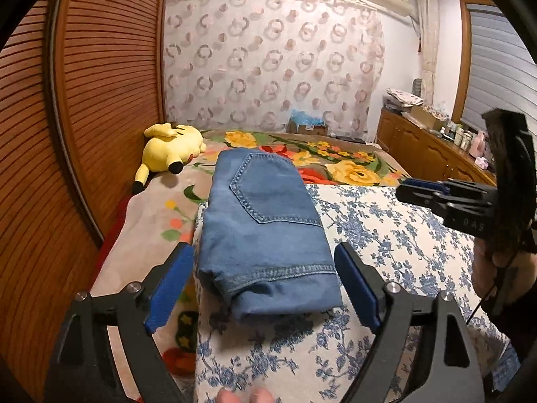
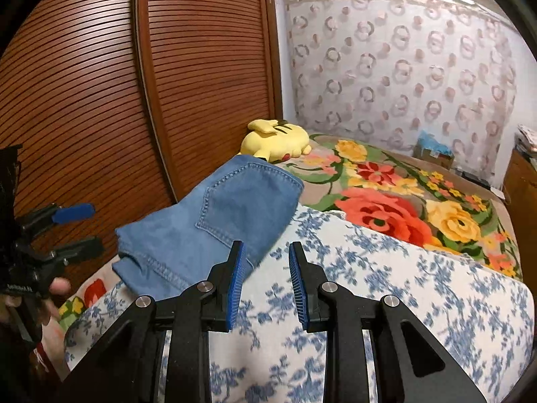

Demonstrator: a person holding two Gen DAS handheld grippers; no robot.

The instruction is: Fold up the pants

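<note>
Left tongs [image 1: 265, 265] straddle folded pants [image 1: 265, 221], fingers spread.

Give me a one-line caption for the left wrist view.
Open left gripper straddles folded jeans on a floral cushion; right gripper hovers alongside.

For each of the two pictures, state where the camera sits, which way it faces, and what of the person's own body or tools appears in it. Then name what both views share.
Left wrist view: on the left gripper, open, facing the folded jeans head-on; the right gripper and hand show at right.
Right wrist view: on the right gripper, open, over the blue floral cloth, jeans ahead-left; the left gripper and fingers show at left.
Shared: jeans, floral cloth, yellow plush toy, louvred wooden doors.
</note>
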